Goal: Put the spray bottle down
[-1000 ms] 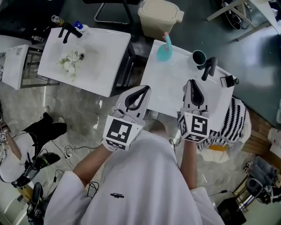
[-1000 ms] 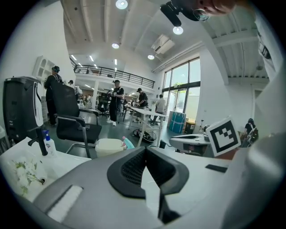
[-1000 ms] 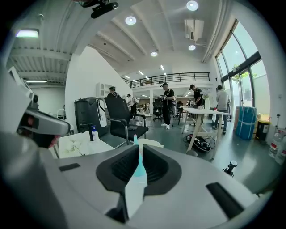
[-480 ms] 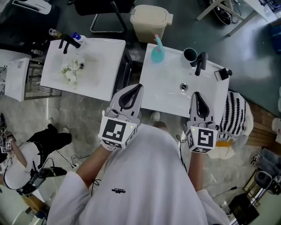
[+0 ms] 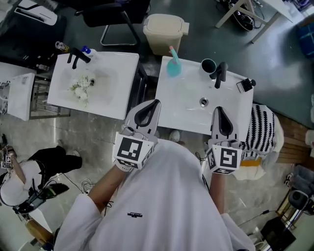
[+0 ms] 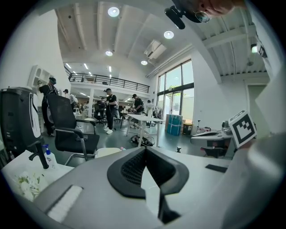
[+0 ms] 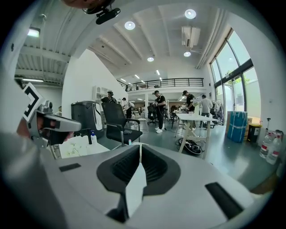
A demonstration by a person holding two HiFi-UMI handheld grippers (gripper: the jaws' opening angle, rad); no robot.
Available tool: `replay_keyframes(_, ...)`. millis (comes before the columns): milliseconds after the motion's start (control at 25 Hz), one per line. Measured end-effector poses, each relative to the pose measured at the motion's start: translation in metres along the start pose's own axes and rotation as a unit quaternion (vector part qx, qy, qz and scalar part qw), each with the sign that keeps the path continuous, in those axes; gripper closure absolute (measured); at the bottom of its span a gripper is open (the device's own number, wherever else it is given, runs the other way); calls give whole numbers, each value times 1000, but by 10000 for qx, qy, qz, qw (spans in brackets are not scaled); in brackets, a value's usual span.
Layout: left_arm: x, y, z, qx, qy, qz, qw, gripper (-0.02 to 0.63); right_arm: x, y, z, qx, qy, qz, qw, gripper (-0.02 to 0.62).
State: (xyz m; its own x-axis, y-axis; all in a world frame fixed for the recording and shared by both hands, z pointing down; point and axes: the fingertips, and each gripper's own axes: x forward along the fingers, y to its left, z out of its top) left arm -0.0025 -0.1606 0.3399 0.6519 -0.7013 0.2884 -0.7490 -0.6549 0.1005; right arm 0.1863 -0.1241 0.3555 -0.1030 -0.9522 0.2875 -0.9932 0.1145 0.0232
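The teal spray bottle (image 5: pixel 172 66) with a pink nozzle stands upright at the back left corner of the right-hand white basin (image 5: pixel 186 110). Neither gripper touches it. My left gripper (image 5: pixel 155 103) hovers at the gap between the two basins, well short of the bottle, with its jaws shut and nothing in them. Over the basin's near edge at the right, my right gripper (image 5: pixel 219 110) is also shut and holds nothing. In the left gripper view the left gripper (image 6: pixel 144 149) shows its tips meeting, and so does the right gripper (image 7: pixel 140 146) in its own view.
A black faucet (image 5: pixel 219 73), a dark cup (image 5: pixel 208 64) and a drain (image 5: pixel 203 102) are on the right basin. The left basin (image 5: pixel 115 78) has a faucet (image 5: pixel 76 56) and white scraps (image 5: pixel 81 88). Behind stand a beige bin (image 5: pixel 164 27) and a chair (image 5: pixel 110 14). A striped cloth (image 5: pixel 261 130) hangs at the right.
Both grippers have drawn back from the right basin toward me, the right one more. The spray bottle stays standing where it was.
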Motion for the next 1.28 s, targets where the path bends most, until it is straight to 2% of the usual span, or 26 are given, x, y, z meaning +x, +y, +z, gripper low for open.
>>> replay_keyframes(1280,0,-2,-3,-89,37,-66,9999,603,6,10,-1,-41,-17,96,9999,581)
